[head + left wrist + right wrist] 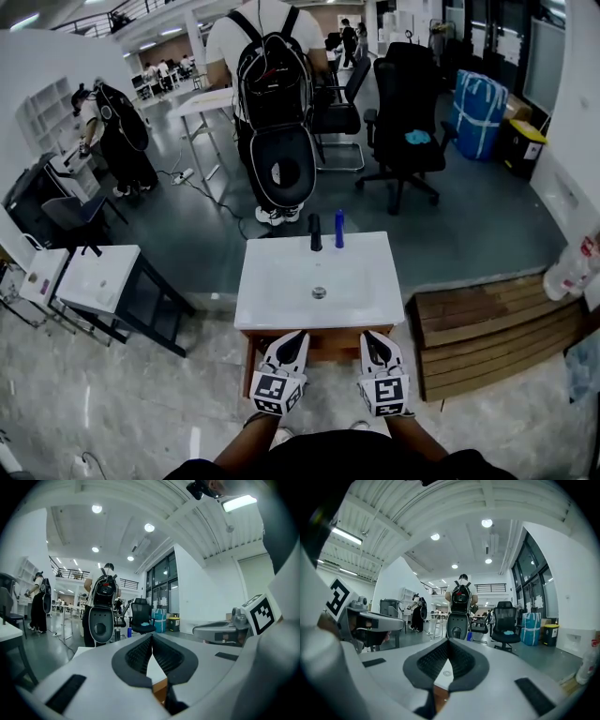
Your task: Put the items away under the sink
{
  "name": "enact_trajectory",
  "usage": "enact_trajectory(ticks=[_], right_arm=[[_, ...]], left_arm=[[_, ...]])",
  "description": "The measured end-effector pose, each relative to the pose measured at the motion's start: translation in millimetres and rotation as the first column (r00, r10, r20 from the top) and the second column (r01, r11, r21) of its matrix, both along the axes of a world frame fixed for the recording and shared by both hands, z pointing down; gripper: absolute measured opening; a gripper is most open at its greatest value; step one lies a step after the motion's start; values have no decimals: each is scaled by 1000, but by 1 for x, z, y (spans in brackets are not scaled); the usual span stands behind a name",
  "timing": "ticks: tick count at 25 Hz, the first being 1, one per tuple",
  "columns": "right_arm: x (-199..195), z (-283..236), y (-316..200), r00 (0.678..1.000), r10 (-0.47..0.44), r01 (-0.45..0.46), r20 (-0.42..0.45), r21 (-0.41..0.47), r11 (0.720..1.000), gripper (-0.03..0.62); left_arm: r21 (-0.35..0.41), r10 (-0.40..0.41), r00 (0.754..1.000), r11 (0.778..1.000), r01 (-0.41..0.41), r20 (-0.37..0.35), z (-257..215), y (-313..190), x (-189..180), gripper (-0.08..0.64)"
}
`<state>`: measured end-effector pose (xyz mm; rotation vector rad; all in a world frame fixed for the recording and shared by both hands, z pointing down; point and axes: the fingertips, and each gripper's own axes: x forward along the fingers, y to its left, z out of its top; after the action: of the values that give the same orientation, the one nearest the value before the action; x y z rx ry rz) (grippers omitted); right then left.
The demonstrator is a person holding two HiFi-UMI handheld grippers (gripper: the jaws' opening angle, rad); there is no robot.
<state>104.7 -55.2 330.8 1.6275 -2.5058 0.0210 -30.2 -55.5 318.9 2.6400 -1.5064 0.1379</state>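
Observation:
A white sink top (pixel 281 281) with a round drain (pixel 319 292) sits on a wooden cabinet (pixel 328 345) right in front of me. At its far edge stand a black bottle (pixel 315 232) and a blue bottle (pixel 339 228), side by side. My left gripper (pixel 293 339) and right gripper (pixel 372 337) hover over the sink's near edge, pointing toward the bottles. Both are shut with nothing between the pads. In the left gripper view the left gripper (pixel 152 637) has its pads meeting at the tip. The right gripper (pixel 448 641) looks the same in its own view.
A person with a black backpack (pixel 272 84) stands just behind the sink. A black office chair (pixel 405 122) and a blue bag (pixel 478 111) lie farther back. A wooden platform (pixel 478 328) is at the right, a white side table (pixel 94 277) at the left.

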Motion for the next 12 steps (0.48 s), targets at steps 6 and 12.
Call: enact_trajectory(ticks=[6, 12], right_arm=[[33, 10, -5, 1000, -19, 19, -7, -16, 1000, 18], [45, 18, -22, 999, -36, 35, -6, -33, 999, 18]], left_arm=[[3, -38, 999, 999, 38, 10, 3, -5, 24, 21], [-24, -47, 998, 999, 48, 28, 12, -11, 37, 21]])
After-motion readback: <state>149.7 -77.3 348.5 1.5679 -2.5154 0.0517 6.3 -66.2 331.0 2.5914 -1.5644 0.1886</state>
